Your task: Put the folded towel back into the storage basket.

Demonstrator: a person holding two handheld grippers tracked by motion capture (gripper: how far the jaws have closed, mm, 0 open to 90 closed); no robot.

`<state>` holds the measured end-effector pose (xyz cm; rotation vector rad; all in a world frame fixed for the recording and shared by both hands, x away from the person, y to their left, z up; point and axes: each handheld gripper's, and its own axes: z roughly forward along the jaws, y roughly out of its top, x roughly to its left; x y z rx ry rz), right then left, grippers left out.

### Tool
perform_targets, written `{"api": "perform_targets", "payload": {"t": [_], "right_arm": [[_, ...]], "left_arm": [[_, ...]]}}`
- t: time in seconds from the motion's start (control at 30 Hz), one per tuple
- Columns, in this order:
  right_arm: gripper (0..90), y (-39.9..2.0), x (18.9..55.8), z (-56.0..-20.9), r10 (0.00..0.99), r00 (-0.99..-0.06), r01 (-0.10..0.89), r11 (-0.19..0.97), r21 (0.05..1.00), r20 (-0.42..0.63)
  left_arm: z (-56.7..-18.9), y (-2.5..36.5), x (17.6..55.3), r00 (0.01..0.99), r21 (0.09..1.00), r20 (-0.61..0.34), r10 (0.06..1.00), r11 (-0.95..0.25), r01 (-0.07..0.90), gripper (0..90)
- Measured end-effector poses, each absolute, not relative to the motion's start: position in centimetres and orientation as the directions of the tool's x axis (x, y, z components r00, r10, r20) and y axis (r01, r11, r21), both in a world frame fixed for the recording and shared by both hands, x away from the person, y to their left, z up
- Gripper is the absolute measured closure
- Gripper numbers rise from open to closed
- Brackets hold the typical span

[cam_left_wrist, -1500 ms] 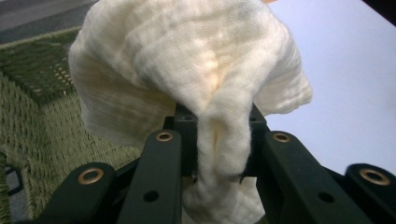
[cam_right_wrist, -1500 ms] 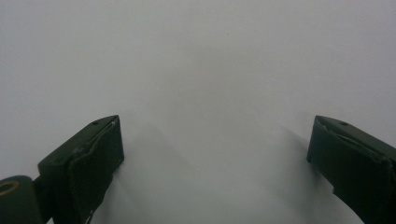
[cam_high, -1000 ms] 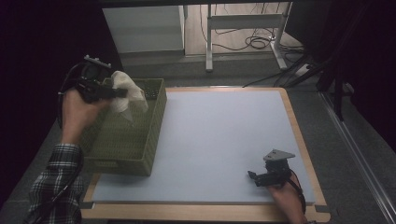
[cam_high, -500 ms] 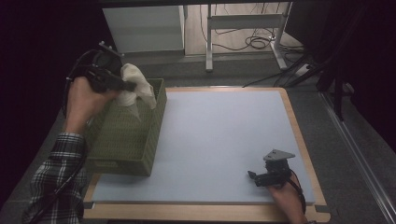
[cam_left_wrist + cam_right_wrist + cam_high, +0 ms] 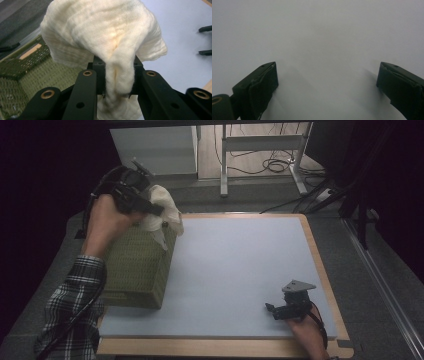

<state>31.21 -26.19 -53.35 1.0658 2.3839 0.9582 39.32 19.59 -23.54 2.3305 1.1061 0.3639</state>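
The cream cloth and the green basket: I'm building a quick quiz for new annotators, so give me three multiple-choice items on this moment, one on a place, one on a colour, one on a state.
1. Where is the cream cloth?
A. Flat on the mat's middle
B. Held over the green basket's far right corner
C. Under the right gripper

2. What colour is the table mat?
A. Pale blue-grey
B. Red
C. Black

3. How does the right gripper stand?
A. Shut on the cloth
B. Shut on the basket's rim
C. Open, holding nothing

Answers:
1 B: in the high view the left gripper holds the cloth above that corner.
2 A: the mat shows pale blue-grey inside a wooden border.
3 C: in the right gripper view the jaws stand wide apart over bare mat.
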Motion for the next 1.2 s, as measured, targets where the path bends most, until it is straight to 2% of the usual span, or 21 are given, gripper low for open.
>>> {"api": "perform_targets", "payload": {"t": [0.37, 1.2], "right_arm": [[3.7, -26.2, 31.2, -53.3, 0.756, -0.653, 0.513, 0.489, 0.706, -0.048], [3.7, -26.2, 31.2, -53.4, 0.755, -0.654, 0.512, 0.488, 0.707, -0.047]], "left_arm": [[-25.8, 15.0, 40.5, 0.704, 0.548, 0.007, 0.710, -0.592, 0.592, 74.8], [-38.7, 5.8, 42.0, 0.829, 0.475, -0.081, 0.554, -0.709, 0.521, 73.2]]}}
